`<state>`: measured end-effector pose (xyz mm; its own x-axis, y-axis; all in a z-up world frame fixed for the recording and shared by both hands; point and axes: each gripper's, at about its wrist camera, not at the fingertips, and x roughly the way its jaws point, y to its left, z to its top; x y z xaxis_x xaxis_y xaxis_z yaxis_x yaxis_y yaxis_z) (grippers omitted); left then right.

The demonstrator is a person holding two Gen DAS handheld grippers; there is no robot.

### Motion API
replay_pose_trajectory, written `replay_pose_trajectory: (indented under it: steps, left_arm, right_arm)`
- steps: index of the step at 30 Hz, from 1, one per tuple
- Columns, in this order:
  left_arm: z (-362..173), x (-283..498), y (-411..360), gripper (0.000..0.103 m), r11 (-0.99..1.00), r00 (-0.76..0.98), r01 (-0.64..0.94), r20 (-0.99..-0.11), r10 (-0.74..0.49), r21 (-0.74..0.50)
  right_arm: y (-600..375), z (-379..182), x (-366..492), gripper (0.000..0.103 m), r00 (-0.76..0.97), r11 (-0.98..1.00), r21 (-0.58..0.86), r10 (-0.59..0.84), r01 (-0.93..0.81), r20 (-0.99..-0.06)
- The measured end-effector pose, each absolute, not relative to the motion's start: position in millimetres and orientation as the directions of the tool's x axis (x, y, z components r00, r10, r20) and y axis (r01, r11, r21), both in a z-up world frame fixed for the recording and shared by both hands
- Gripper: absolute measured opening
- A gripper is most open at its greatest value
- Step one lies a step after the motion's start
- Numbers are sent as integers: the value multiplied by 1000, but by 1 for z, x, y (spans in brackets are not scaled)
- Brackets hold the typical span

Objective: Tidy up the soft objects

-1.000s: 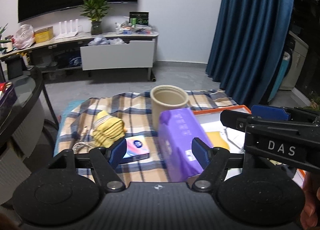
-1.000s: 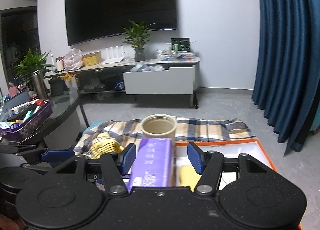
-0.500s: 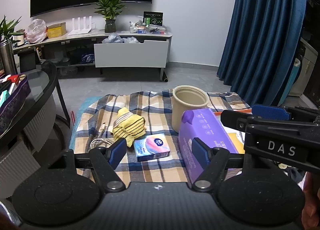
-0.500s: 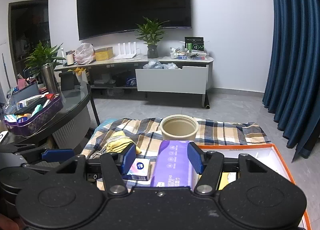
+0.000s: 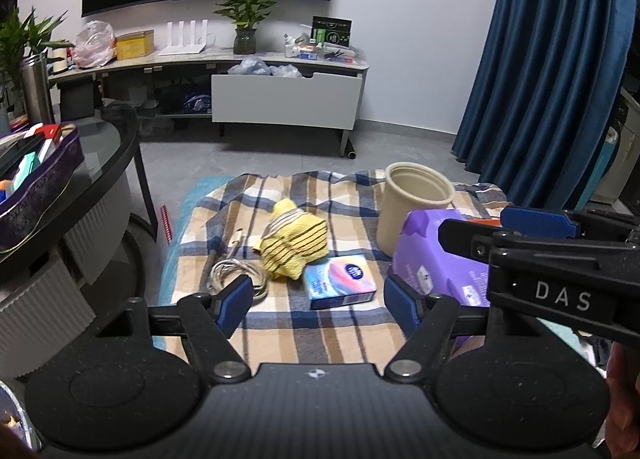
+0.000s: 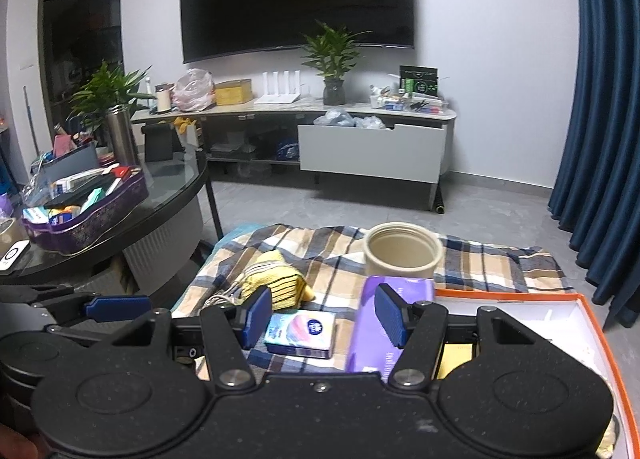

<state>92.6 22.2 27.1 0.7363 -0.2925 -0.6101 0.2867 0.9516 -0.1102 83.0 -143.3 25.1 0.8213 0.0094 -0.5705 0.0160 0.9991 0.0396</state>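
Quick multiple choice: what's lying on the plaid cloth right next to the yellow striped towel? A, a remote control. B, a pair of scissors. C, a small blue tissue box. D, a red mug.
C: the small blue tissue box lies flat beside the yellow striped towel on the plaid cloth.

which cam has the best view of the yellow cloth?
Left wrist: the yellow cloth lies whole and unblocked on the plaid blanket. In the right wrist view, a finger of the right gripper covers part of the cloth.

The room is dim and evenly lit, with a cool cast and only soft shadows. Both fisheye views bend straight lines at the edges, and near objects look slightly blurred.
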Motion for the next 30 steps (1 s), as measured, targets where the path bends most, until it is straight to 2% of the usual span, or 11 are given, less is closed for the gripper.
replay_pose_trajectory:
  steps: [14,30]
  left_arm:
    - [-14,120,58,74,980,701,172,-687,-192,-99]
    - [-68,186,39,77,969,695,246,-696,-182,-8]
  right_arm:
    - [-138,7,96,70,794,998,55,41,-10,-606]
    - [-133,-4,116,70,781,997,66,66,-31,-622]
